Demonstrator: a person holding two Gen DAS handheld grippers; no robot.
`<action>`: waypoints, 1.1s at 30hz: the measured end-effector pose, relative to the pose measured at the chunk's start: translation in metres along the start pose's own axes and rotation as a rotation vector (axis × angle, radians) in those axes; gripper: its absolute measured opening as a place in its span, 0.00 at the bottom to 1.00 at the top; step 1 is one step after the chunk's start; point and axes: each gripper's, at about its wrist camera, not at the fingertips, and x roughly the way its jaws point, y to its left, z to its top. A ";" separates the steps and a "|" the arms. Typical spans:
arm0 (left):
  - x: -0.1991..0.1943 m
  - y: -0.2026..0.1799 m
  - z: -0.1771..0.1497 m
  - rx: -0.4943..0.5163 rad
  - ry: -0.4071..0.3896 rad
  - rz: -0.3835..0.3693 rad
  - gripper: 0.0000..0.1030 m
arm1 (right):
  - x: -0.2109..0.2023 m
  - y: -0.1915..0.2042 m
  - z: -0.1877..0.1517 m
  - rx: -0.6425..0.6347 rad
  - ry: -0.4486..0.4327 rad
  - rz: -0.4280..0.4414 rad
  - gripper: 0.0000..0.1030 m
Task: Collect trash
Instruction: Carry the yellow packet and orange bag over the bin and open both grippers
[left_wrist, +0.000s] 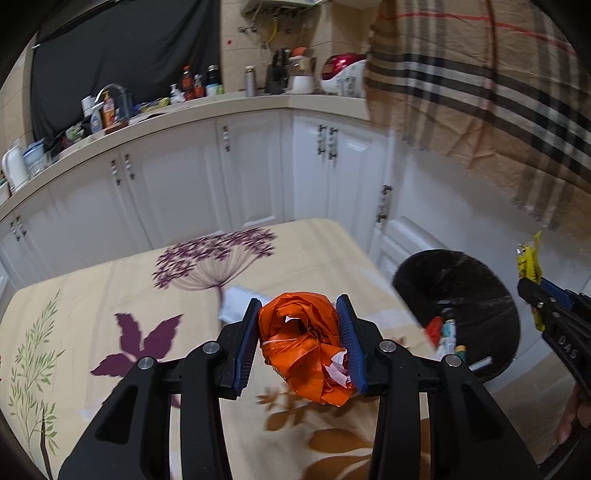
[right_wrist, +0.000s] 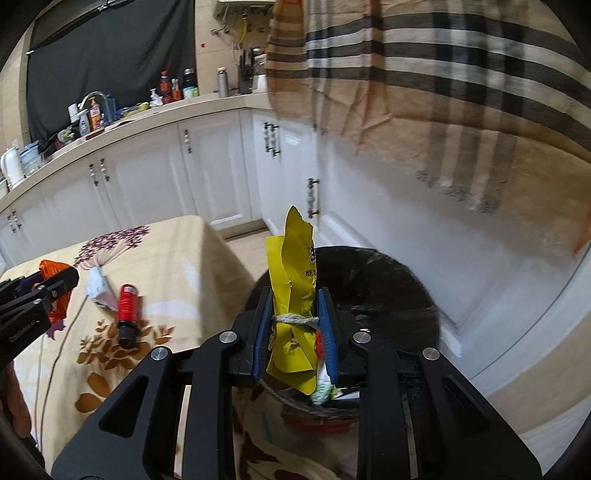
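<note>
Black bin (right_wrist: 388, 280) beside the table (right_wrist: 177, 258) has some wrappers in it. Right gripper (right_wrist: 295, 325) clamps a yellow wrapper (right_wrist: 291, 266) over it; left gripper (left_wrist: 301, 339) squeezes an orange bag (left_wrist: 299, 343) above the table. Print's unreadable.

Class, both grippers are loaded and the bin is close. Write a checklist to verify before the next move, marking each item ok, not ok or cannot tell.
1. Right gripper shut on the yellow wrapper: ok.
2. Wrapper above the black-lined trash bin: ok.
3. Left gripper shut on the orange plastic bag: ok.
4. Orange bag over the bin: not ok, it is above the table.
5. Table free of trash: not ok; red bottle and white packet remain.
6. Room left inside the bin: cannot tell.
</note>
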 end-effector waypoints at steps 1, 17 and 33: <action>-0.001 -0.007 0.002 0.008 -0.006 -0.012 0.41 | 0.000 -0.004 0.000 0.000 -0.002 -0.012 0.23; 0.003 -0.081 0.022 0.102 -0.069 -0.123 0.41 | 0.003 -0.047 -0.001 0.038 -0.017 -0.119 0.23; 0.034 -0.122 0.038 0.129 -0.113 -0.157 0.41 | 0.014 -0.065 0.005 0.057 -0.040 -0.145 0.23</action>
